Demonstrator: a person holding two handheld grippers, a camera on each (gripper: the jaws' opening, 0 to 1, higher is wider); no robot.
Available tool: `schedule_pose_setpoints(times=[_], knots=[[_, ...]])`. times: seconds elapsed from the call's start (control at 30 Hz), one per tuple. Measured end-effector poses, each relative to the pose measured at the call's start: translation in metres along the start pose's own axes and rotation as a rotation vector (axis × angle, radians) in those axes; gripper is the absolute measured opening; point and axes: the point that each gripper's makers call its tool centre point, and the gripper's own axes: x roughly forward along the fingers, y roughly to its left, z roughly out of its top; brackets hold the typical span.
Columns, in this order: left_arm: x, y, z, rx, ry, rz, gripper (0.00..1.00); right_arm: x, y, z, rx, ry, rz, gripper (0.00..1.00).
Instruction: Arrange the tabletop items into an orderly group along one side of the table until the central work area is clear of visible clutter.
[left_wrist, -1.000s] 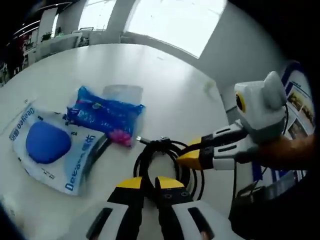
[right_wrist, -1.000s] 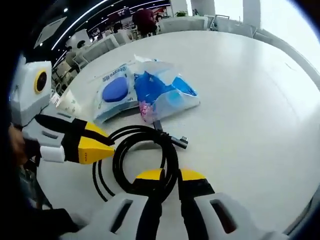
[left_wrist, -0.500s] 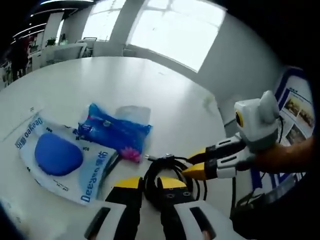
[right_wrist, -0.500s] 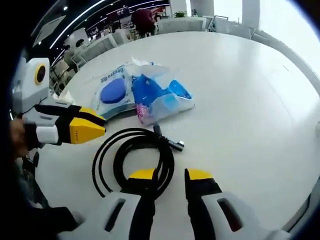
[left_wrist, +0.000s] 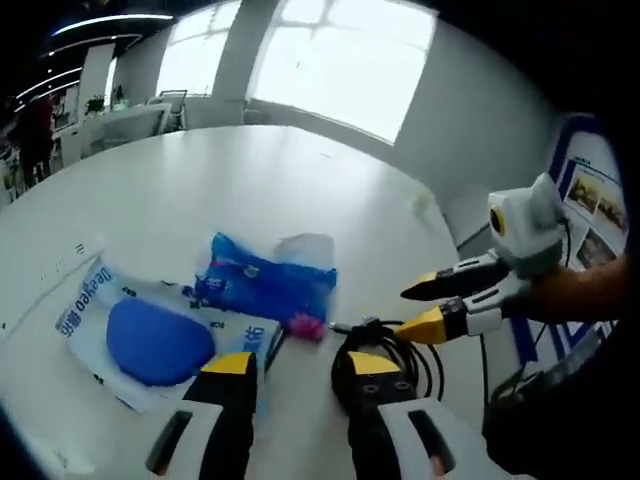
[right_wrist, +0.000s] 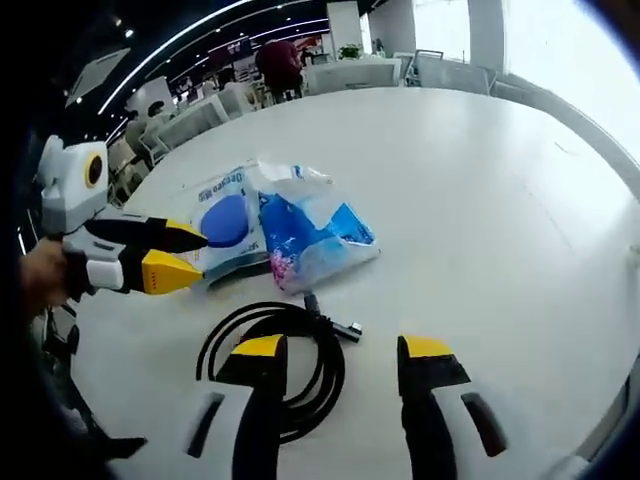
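Observation:
A coiled black cable (left_wrist: 415, 352) lies on the white table (left_wrist: 240, 180), just right of my left gripper (left_wrist: 300, 364), which is open and empty. A blue plastic packet (left_wrist: 268, 285) and a white packet with a blue oval (left_wrist: 140, 338) lie side by side ahead of it. In the right gripper view the cable (right_wrist: 305, 313) rests partly between the wide-open jaws of my right gripper (right_wrist: 340, 348). The blue packet (right_wrist: 312, 235) and white packet (right_wrist: 225, 220) sit beyond it. The left gripper (right_wrist: 190, 253) comes in from the left, the right gripper (left_wrist: 418, 308) from the right, both open.
The round table (right_wrist: 480, 200) stretches bare beyond the packets. Its edge runs close on the right (right_wrist: 600, 130). Chairs and other tables (right_wrist: 330, 70) stand behind, with a person (right_wrist: 282, 55) among them. A poster stand (left_wrist: 590, 200) is beside the table.
Both grippers have opened and drawn back; the right let go of the cable, which now lies loose on the table. The left view has shifted toward the packets.

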Motion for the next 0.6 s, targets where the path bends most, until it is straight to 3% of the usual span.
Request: schedule_pose_setpoints(times=[0.6], knots=[[0.015,0.049,0.038,0.112,0.017,0.042,0.31,0.019,0.011,0.026,0.032,-0.037,0.012,0.37]])
